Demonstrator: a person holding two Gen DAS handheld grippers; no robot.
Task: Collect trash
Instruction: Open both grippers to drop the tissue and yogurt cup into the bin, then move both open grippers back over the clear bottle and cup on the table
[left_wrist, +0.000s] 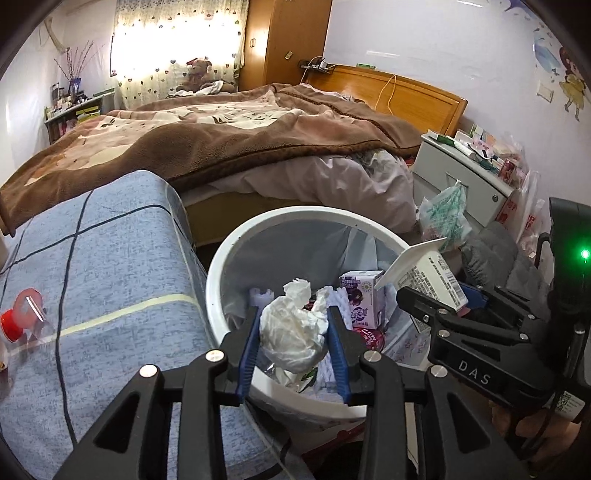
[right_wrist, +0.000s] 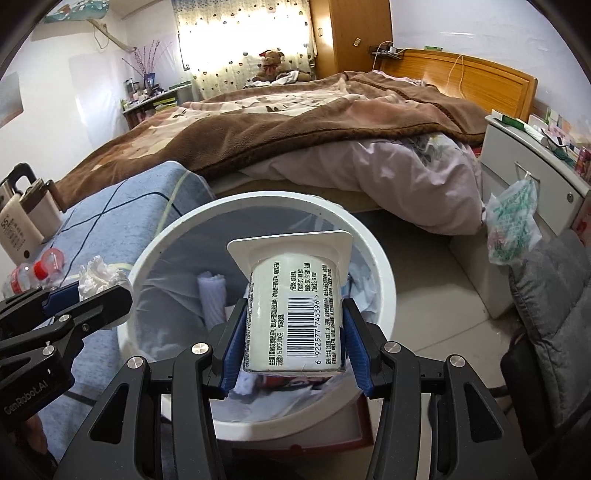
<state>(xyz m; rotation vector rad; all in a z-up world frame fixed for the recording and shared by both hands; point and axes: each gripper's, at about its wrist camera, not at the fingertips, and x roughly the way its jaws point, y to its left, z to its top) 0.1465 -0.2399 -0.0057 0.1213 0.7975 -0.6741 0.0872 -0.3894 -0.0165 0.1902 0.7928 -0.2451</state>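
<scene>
Left wrist view: my left gripper (left_wrist: 293, 325) has a crumpled tissue (left_wrist: 291, 332) sitting between its blue pads (left_wrist: 248, 345). The pads look to be at the sides of the paper, but I cannot tell if they press on it or are a bit apart. The tissue hangs right over the white trash bin (left_wrist: 221, 269), which has a drink box (left_wrist: 360, 301) and other scraps in it.

My right gripper (right_wrist: 293, 332) is clamped on a yogurt cup (right_wrist: 295, 306) — it lies on its side, its wide rim pointing away from me, over the same bin (right_wrist: 373, 258).

Beside the bin is a blue checked cover (left_wrist: 110, 266), and past it the bed with a brown blanket (left_wrist: 221, 136).

I think this is the drop step. Next I need to spread both sets of pads wide so the tissue and the cup fall in — and keep both over the hole, not over the rim.
</scene>
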